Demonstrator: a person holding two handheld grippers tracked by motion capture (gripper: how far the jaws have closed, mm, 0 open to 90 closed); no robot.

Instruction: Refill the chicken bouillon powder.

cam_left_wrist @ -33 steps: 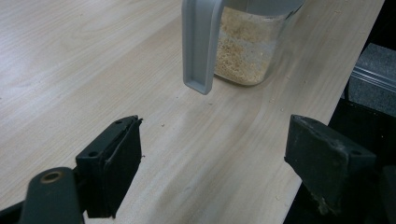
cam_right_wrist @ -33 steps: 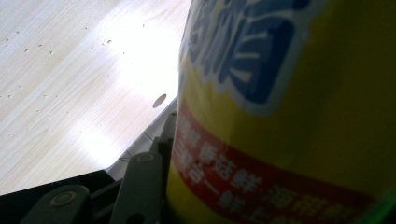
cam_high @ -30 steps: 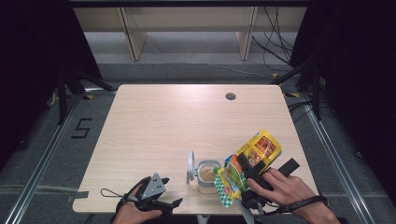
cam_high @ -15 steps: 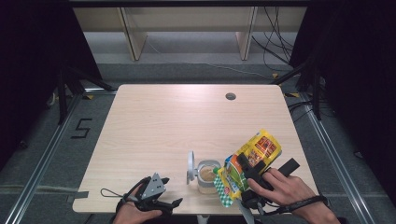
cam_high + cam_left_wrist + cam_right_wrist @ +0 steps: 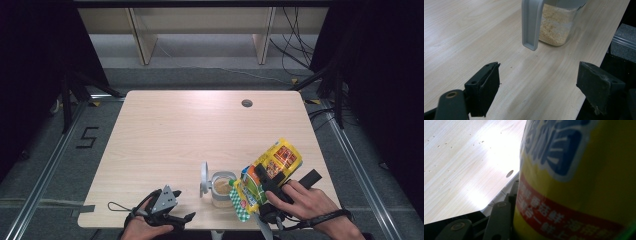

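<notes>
A clear jar (image 5: 221,188) with a flipped-up grey lid (image 5: 204,178) stands near the table's front edge, partly filled with pale crumbs (image 5: 554,28). A yellow snack bag (image 5: 265,172) is tilted over the jar, its green-checked mouth (image 5: 241,202) right beside the jar's rim. My right gripper (image 5: 267,186) is shut on the bag, whose yellow and red print (image 5: 579,182) fills most of the right gripper view. My left gripper (image 5: 172,217) rests open at the front edge, left of the jar, with nothing between its fingers (image 5: 486,87).
The wooden table (image 5: 175,135) has a cable hole (image 5: 246,103) at the back right. Small crumbs (image 5: 439,145) lie scattered on the wood. Shelf legs and cables stand beyond the far edge. A floor marking "5" (image 5: 87,137) lies at the left.
</notes>
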